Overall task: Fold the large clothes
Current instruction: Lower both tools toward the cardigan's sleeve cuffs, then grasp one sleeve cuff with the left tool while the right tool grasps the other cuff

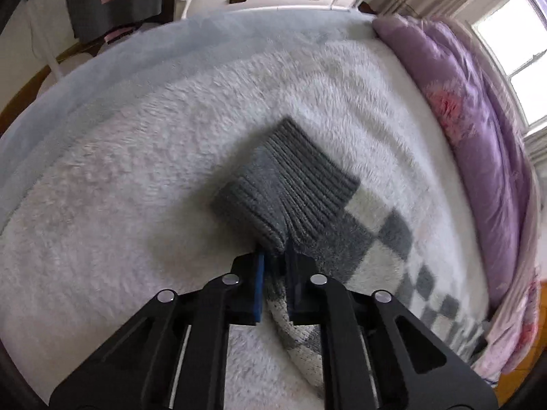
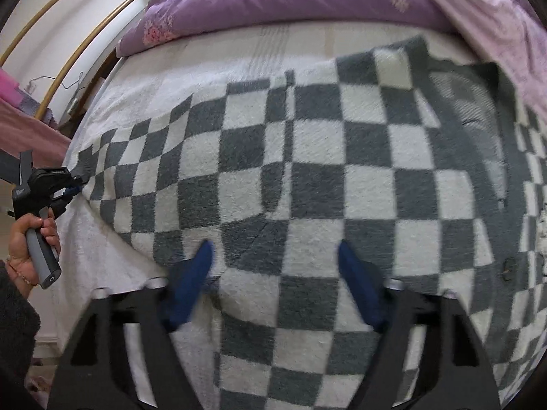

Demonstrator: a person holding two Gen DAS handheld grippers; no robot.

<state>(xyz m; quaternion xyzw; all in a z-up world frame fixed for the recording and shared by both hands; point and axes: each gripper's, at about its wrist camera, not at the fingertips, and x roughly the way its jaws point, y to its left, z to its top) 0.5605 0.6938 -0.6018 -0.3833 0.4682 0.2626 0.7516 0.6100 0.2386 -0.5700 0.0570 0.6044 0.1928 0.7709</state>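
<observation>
The checkered sweater [image 2: 307, 177] lies flat on the white fluffy blanket [image 1: 136, 177], with bare blanket from 9 to 12 o'clock. The left gripper [image 1: 273, 256], angled down, pinches the grey ribbed cuff [image 1: 283, 184]. The right gripper [image 2: 275, 256] hangs half open over the sweater's body, gripping nothing.

You've got a bed [image 1: 136, 157] with a fluffy white blanket [image 1: 102, 222] on it, and a purple quilt [image 1: 471, 109] bunched along its far side. Bright daylight comes through the window [image 1: 512, 54], and there's a white cabinet [image 1: 266, 0] past the bed's end.
</observation>
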